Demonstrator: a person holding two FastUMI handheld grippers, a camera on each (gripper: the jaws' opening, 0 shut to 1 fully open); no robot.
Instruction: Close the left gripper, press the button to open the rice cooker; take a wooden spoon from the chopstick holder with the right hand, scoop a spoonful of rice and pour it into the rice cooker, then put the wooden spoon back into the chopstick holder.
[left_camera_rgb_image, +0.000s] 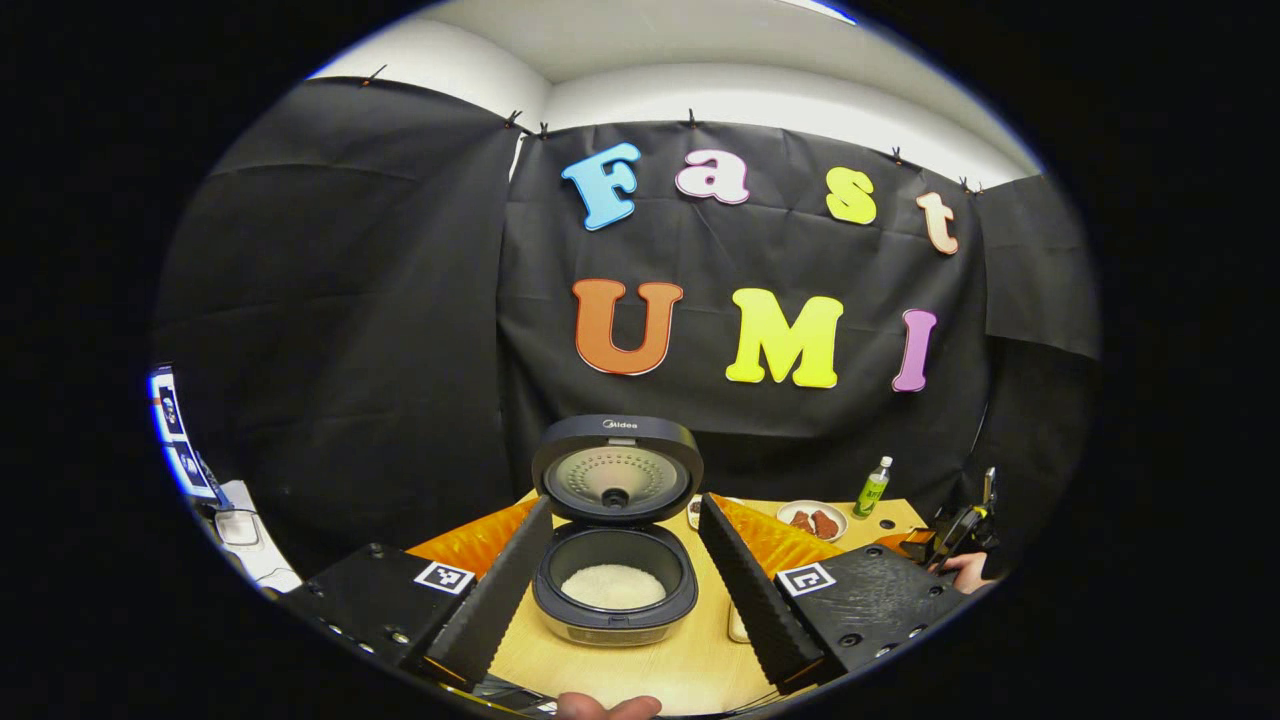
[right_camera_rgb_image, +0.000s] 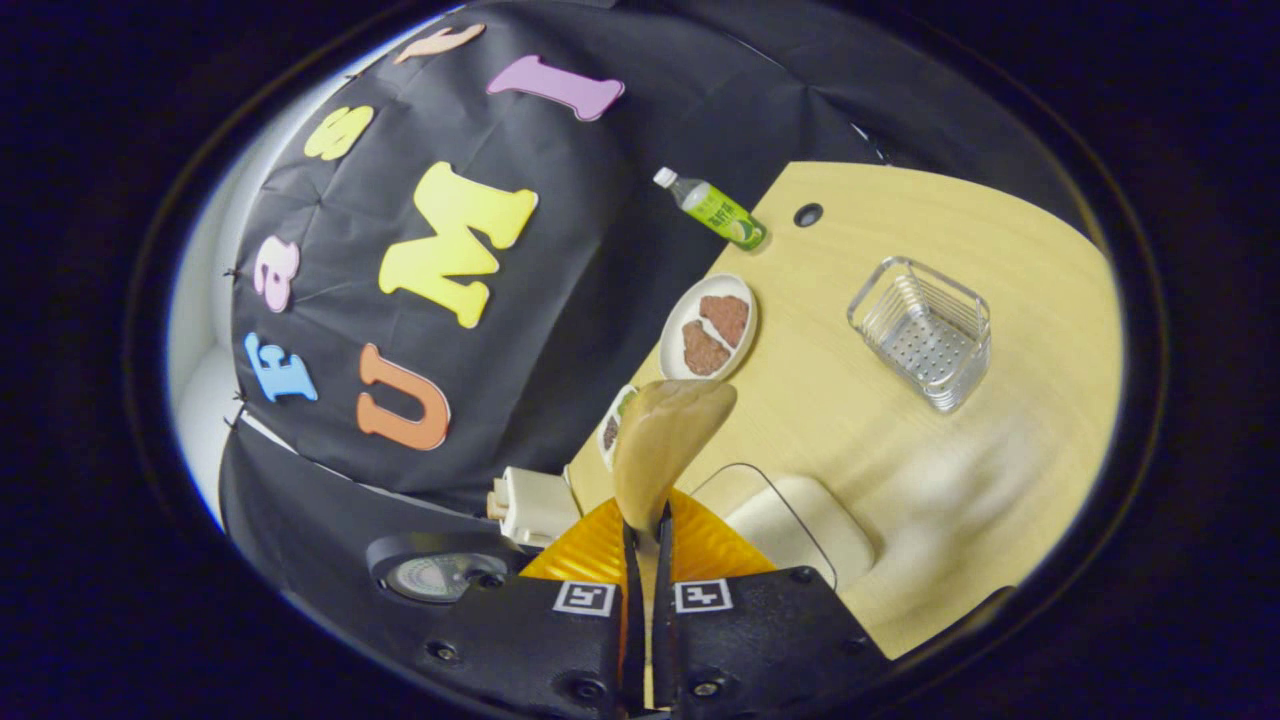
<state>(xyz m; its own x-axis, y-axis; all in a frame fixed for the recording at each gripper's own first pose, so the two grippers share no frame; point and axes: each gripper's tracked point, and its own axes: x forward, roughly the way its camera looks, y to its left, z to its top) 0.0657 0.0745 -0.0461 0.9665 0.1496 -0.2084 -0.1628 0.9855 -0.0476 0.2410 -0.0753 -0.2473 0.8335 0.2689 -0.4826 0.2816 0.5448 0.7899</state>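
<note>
left gripper view: the left gripper (left_camera_rgb_image: 620, 575) has its two fingers wide apart and holds nothing. between them stands the rice cooker (left_camera_rgb_image: 614, 585) on the wooden table (left_camera_rgb_image: 690, 665), a little back from the near edge. its lid (left_camera_rgb_image: 616, 470) stands upright and open, and white rice (left_camera_rgb_image: 613, 586) lies in the inner pot. there is bare table in front of the cooker and on both sides of it, inside the fingers. further right, near the far edge, stand a plate with brown food (left_camera_rgb_image: 812, 521) and a green bottle (left_camera_rgb_image: 872, 488). at the right border the other gripper and the hand holding it (left_camera_rgb_image: 965, 570) are seen, well apart from the cooker.

right gripper view: this picture is strongly tilted. the right gripper (right_camera_rgb_image: 647, 545) has its fingers pressed together on the handle of the wooden spoon (right_camera_rgb_image: 660, 440), whose bowl points away from the camera, above the table. i cannot tell if something is in the bowl. right of the spoon lies a clear container of rice (right_camera_rgb_image: 800, 525), just beside the fingers. the chopstick holder (right_camera_rgb_image: 923, 332), a clear basket, stands further right with open table (right_camera_rgb_image: 1000, 240) all around it. the plate (right_camera_rgb_image: 708, 327) and bottle (right_camera_rgb_image: 712, 208) are near the far edge.
</note>
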